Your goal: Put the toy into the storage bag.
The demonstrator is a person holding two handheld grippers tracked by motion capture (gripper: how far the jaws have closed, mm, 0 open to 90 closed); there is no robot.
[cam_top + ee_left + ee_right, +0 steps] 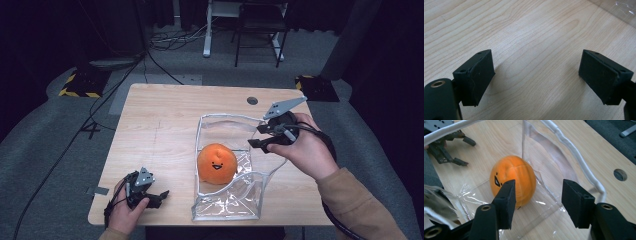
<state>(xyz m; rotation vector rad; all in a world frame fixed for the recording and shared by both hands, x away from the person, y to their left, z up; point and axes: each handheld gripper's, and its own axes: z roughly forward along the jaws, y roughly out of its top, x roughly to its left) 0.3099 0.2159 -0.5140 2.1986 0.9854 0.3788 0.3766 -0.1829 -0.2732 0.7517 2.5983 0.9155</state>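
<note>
The orange plush toy [216, 163] sits inside the clear plastic bag [251, 198], so the right gripper [261, 136] hovers empty, jaws spread, over its rim, while the left gripper [156, 196] idles, jaws wide, well left of it.

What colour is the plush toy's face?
Black, on the orange plush toy; clearest in the high view.

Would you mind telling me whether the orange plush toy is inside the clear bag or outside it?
Inside: the orange plush toy sits within the clear bag, whose white rim and transparent walls surround it.
</note>
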